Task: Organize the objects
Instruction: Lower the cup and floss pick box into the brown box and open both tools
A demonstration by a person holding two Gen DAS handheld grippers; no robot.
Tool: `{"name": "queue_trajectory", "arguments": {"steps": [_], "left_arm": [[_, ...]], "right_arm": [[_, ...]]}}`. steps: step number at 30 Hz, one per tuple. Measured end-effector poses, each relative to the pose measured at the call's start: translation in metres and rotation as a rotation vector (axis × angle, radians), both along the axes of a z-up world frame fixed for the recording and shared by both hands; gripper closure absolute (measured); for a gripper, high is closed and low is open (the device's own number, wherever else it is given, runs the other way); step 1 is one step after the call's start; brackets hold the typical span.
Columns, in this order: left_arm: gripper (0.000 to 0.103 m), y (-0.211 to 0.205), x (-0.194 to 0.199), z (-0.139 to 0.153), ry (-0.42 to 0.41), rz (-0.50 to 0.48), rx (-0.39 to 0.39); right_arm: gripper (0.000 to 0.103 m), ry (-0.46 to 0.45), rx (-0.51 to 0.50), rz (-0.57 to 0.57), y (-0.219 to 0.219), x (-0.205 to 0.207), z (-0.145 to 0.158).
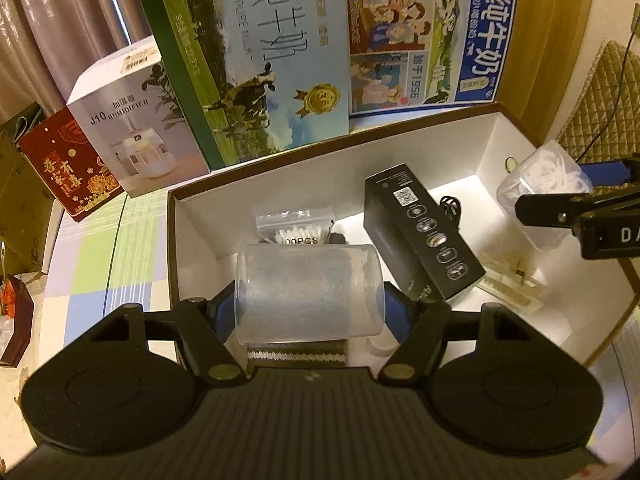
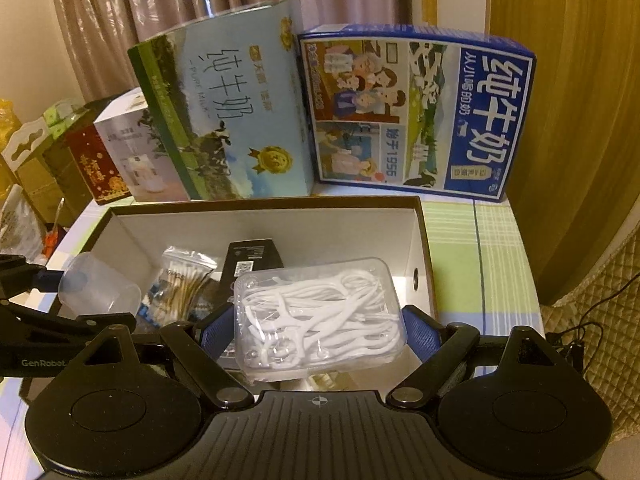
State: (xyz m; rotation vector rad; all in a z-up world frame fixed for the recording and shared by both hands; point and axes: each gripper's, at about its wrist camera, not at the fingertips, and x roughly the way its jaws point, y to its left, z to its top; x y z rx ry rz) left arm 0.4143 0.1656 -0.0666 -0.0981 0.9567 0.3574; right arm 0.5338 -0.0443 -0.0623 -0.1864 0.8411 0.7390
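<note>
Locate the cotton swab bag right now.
The cotton swab bag lies inside the open box, near its back wall, left of the black carton and just beyond the cup in the left gripper.

The box [image 2: 420,240] is open from above. Its floor is crowded on the left by a swab bag [image 2: 184,284] and a black carton [image 1: 420,232]; the right rear corner lies bare. Milk cartons [image 2: 420,112] wall off the desk [image 2: 480,248] behind it.
</note>
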Motion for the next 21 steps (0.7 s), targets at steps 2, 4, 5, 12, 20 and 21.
{"name": "queue_trajectory", "arguments": {"steps": [2,4,5,12,20,21], "left_arm": [[0.035,0.003,0.004,-0.004,0.007,0.003,-0.009],[0.035,0.006,0.007,-0.008,0.015,0.003,-0.013],[0.035,0.007,0.008,-0.01,0.019,0.004,-0.014],[0.035,0.011,0.015,-0.022,0.048,0.007,-0.026],[0.035,0.019,0.021,-0.031,0.069,0.019,-0.032],[0.035,0.02,0.021,-0.032,0.071,0.021,-0.033]], "right_arm": [[0.018,0.002,-0.007,-0.001,0.002,0.004,-0.003],[0.018,0.005,-0.012,-0.003,0.004,0.007,-0.005],[0.018,0.006,-0.014,-0.004,0.005,0.008,-0.006],[0.018,0.013,-0.024,-0.011,0.007,0.015,-0.012],[0.018,0.017,-0.027,-0.014,0.008,0.019,-0.015],[0.018,0.017,-0.028,-0.014,0.008,0.019,-0.015]]}}
